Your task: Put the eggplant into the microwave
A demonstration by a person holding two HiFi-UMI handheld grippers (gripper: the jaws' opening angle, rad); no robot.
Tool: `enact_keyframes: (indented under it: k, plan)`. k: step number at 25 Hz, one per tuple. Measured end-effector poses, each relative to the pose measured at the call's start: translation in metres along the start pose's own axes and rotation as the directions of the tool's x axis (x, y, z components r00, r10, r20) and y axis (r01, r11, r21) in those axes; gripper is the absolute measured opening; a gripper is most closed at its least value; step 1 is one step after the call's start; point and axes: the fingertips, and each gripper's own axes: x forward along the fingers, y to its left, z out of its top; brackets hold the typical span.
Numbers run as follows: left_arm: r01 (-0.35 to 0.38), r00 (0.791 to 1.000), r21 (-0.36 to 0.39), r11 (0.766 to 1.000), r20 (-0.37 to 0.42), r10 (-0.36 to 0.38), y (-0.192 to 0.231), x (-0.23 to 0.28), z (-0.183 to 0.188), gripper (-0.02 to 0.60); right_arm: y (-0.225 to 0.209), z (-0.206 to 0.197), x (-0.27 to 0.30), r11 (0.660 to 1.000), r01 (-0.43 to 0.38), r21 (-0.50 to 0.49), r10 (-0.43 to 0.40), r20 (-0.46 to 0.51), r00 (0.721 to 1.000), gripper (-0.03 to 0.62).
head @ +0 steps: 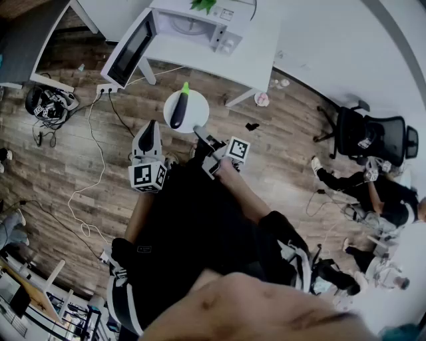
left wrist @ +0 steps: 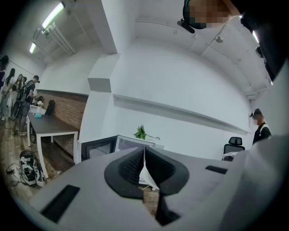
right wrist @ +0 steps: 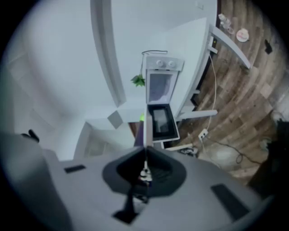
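Observation:
A dark purple eggplant (head: 179,110) with a green stem lies on a small white plate (head: 197,106) held in the air in front of the table. My right gripper (head: 198,131) is shut on the plate's near rim. In the right gripper view the plate (right wrist: 147,128) runs edge-on out of the jaws, and the eggplant (right wrist: 138,135) shows beside it. The white microwave (head: 200,23) stands on the white table (head: 253,60) with its door (head: 130,50) swung open to the left. My left gripper (head: 150,126) hovers left of the plate, shut on nothing.
A green plant (head: 203,5) sits on the microwave. Cables and a power strip (head: 106,88) lie on the wooden floor to the left. A black office chair (head: 373,133) and a seated person (head: 379,190) are at the right. A grey desk (head: 26,40) stands at far left.

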Motion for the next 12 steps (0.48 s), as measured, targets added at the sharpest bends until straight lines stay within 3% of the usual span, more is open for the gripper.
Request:
enact_keyframes:
  k: [12]
  plan:
    - [0.004, 1.0, -0.006, 1.0, -0.006, -0.004, 0.0046, 0.0004, -0.0044, 0.043, -0.0026, -0.0015, 0.0046, 1.0, -0.008, 0.009, 0.008, 0.0, 1.0, 0.038]
